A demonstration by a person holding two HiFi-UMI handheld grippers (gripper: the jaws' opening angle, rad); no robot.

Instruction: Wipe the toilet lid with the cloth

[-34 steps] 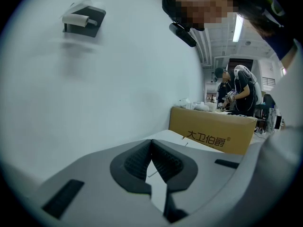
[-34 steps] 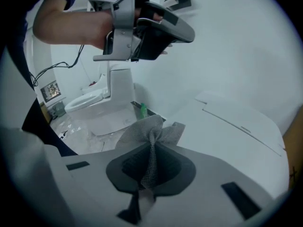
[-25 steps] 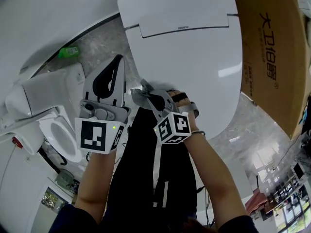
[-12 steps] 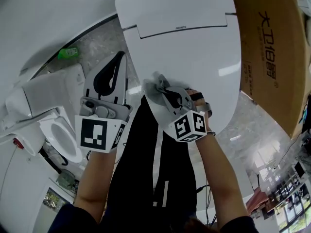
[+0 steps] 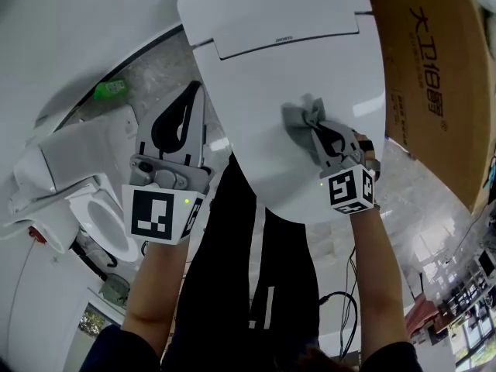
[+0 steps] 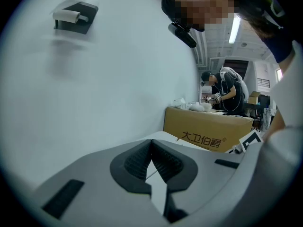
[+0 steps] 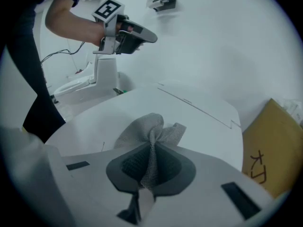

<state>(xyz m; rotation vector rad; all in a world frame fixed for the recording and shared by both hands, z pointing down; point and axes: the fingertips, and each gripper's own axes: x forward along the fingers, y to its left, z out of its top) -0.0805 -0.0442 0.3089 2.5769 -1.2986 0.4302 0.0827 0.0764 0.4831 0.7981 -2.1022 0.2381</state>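
Grey cloth [image 5: 302,118] lies bunched on the closed white toilet lid [image 5: 271,68], right of its middle. It is pinched between the jaws of my right gripper [image 5: 314,134]. My left gripper [image 5: 188,99] is off the lid's left edge, jaws together, nothing between them. A cardboard box [image 5: 434,76] stands just right of the toilet.

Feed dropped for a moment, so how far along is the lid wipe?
Done: the cloth is clamped in the right gripper and resting on the closed toilet lid. In hand: wiping the lid's right side. Left: the rest of the lid; no wipe marks show what's covered. The left gripper is shut, empty, beside the lid.
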